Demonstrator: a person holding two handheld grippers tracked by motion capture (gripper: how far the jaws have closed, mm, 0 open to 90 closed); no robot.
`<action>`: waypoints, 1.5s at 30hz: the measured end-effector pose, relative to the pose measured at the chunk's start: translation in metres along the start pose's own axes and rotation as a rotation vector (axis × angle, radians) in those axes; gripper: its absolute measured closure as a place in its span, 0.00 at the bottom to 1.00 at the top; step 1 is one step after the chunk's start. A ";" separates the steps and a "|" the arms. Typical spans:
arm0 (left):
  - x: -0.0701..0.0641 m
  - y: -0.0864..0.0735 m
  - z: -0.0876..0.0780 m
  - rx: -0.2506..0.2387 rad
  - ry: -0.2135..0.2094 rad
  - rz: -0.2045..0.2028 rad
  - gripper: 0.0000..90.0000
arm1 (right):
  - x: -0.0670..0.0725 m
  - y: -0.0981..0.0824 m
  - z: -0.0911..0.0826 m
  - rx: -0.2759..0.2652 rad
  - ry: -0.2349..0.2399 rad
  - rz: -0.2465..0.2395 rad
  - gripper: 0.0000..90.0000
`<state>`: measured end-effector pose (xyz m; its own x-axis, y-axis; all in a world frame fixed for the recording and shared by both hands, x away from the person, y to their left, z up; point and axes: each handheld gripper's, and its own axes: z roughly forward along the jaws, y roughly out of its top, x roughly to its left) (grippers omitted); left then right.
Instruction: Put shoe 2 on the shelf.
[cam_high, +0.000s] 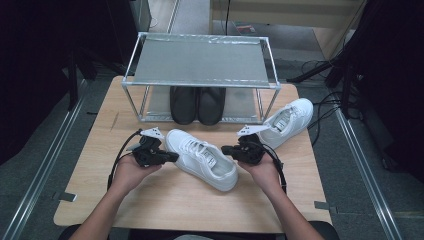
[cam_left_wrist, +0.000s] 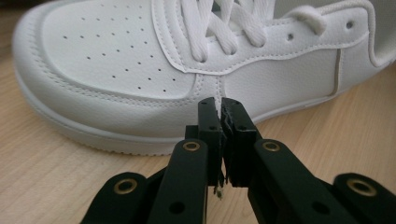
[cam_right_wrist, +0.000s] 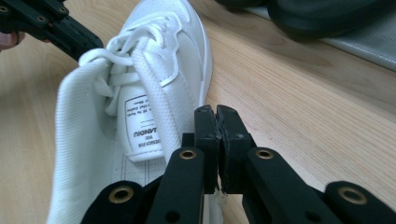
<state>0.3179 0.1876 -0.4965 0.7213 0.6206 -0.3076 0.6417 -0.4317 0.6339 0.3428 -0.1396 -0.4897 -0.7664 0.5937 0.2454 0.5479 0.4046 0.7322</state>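
Observation:
A white sneaker (cam_high: 202, 157) lies on the wooden table (cam_high: 150, 200) between my two grippers, toe toward the far left, heel toward me. My left gripper (cam_high: 172, 156) is shut and empty, its tips just beside the shoe's toe side (cam_left_wrist: 140, 84). My right gripper (cam_high: 226, 149) is also shut with nothing in it, close to the shoe's collar and tongue label (cam_right_wrist: 140, 126). A second white sneaker (cam_high: 287, 121) lies at the far right of the table. The left gripper (cam_right_wrist: 51, 25) appears beyond the shoe in the right gripper view.
A metal shoe rack (cam_high: 200, 62) stands at the back of the table, with a pair of black shoes (cam_high: 197, 104) on its lower shelf. Cables trail from both grippers over the table. The table's front half is bare wood.

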 end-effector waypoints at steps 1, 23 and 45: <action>0.000 0.000 0.003 0.009 0.006 0.005 0.97 | 0.001 -0.001 0.002 0.002 0.002 0.004 1.00; 0.006 0.000 0.010 -0.008 0.020 -0.001 0.98 | 0.040 -0.006 0.023 0.041 0.050 -0.100 1.00; 0.020 0.006 0.010 -0.040 0.032 -0.035 0.95 | 0.039 -0.003 0.034 0.026 0.047 -0.082 0.93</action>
<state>0.3388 0.1906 -0.5061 0.6894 0.6557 -0.3079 0.6552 -0.3831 0.6511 0.3223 -0.0936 -0.5042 -0.8238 0.5244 0.2154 0.4906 0.4691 0.7344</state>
